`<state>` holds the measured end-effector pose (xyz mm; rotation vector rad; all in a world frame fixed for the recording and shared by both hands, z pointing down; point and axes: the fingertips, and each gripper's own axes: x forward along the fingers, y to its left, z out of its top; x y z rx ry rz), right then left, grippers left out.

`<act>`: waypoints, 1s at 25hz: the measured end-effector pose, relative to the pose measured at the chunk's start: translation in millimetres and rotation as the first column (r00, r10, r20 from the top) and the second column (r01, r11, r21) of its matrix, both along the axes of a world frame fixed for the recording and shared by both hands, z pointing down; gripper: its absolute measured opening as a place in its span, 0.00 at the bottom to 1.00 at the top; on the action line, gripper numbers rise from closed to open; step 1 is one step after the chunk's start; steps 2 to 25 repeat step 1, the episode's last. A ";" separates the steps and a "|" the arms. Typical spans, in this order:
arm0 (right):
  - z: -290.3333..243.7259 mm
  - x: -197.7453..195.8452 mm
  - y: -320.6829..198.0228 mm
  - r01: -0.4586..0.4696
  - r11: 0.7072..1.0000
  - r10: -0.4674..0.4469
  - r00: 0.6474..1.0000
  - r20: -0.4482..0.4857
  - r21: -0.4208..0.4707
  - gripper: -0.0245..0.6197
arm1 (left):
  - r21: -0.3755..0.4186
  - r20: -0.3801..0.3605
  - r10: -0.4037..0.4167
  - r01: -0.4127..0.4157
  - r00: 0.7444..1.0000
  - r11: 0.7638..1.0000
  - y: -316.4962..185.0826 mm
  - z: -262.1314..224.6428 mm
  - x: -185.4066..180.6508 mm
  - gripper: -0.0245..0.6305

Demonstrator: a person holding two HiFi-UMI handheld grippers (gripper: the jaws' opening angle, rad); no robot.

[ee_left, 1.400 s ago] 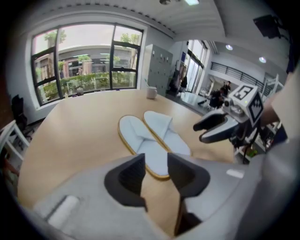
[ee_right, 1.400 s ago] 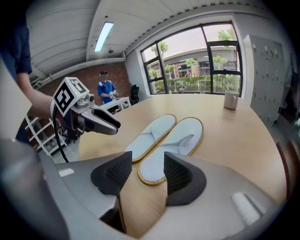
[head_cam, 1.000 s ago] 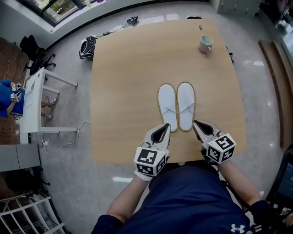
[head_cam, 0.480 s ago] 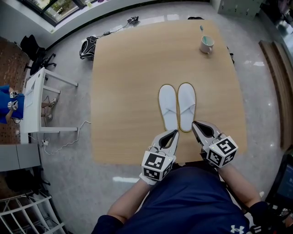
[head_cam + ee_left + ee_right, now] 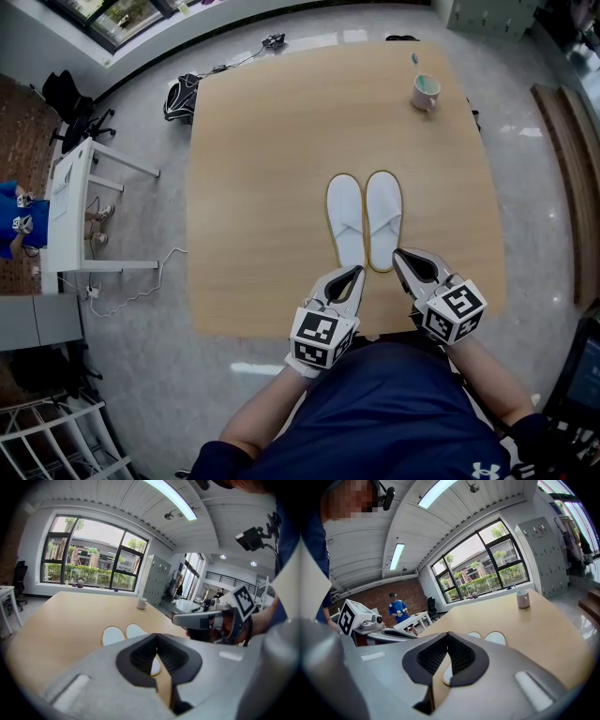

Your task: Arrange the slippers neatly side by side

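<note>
Lying just beyond left gripper (image 5: 357, 272), right gripper (image 5: 398, 254): slippers (image 5: 382, 217)

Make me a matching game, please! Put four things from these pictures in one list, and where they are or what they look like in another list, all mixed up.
Things:
1. slippers
2. mug
3. left gripper
4. table

Clues:
A. light wood colour
B. stands near the table's far right corner
C. white, lying side by side on the table
D. shut, with nothing between its jaws

Right pairs: 1-C, 2-B, 3-D, 4-A
</note>
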<state>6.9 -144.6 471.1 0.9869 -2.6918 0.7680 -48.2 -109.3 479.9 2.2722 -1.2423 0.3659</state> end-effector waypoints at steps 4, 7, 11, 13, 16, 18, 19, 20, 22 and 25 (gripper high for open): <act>-0.3 -0.4 -0.2 0.000 1.000 0.000 1.000 -0.001 0.001 0.06 | -0.002 0.000 0.000 0.000 1.000 1.000 0.0 0.3 -0.6 0.04; -0.3 -0.4 -0.2 0.000 1.000 0.000 1.000 -0.001 0.001 0.06 | -0.002 0.000 0.000 0.000 1.000 1.000 0.0 0.3 -0.6 0.04; -0.3 -0.4 -0.2 0.000 1.000 0.000 1.000 -0.001 0.001 0.06 | -0.002 0.000 0.000 0.000 1.000 1.000 0.0 0.3 -0.6 0.04; -0.3 -0.4 -0.2 0.000 1.000 0.000 1.000 -0.001 0.001 0.06 | -0.002 0.000 0.000 0.000 1.000 1.000 0.0 0.3 -0.6 0.04; -0.3 -0.4 -0.2 0.000 1.000 0.000 1.000 -0.001 0.001 0.06 | -0.002 0.000 0.000 0.000 1.000 1.000 0.0 0.3 -0.6 0.04; -0.3 -0.4 -0.2 0.000 1.000 0.000 1.000 -0.001 0.001 0.06 | -0.002 0.000 0.000 0.000 1.000 1.000 0.0 0.3 -0.6 0.04; -0.3 -0.4 -0.2 0.000 1.000 0.000 1.000 -0.001 0.001 0.06 | -0.002 0.000 0.000 0.000 1.000 1.000 0.0 0.3 -0.6 0.04; -0.3 -0.4 -0.2 0.000 1.000 0.000 1.000 -0.001 0.001 0.06 | -0.002 0.000 0.000 0.000 1.000 1.000 0.0 0.3 -0.6 0.04; -0.3 -0.4 -0.2 0.000 1.000 0.000 1.000 -0.001 0.001 0.06 | -0.002 0.000 0.000 0.000 1.000 1.000 0.0 0.3 -0.6 0.04; -0.3 -0.4 -0.2 0.000 1.000 0.000 1.000 -0.001 0.001 0.06 | -0.002 0.000 0.000 0.000 1.000 1.000 0.0 0.3 -0.6 0.04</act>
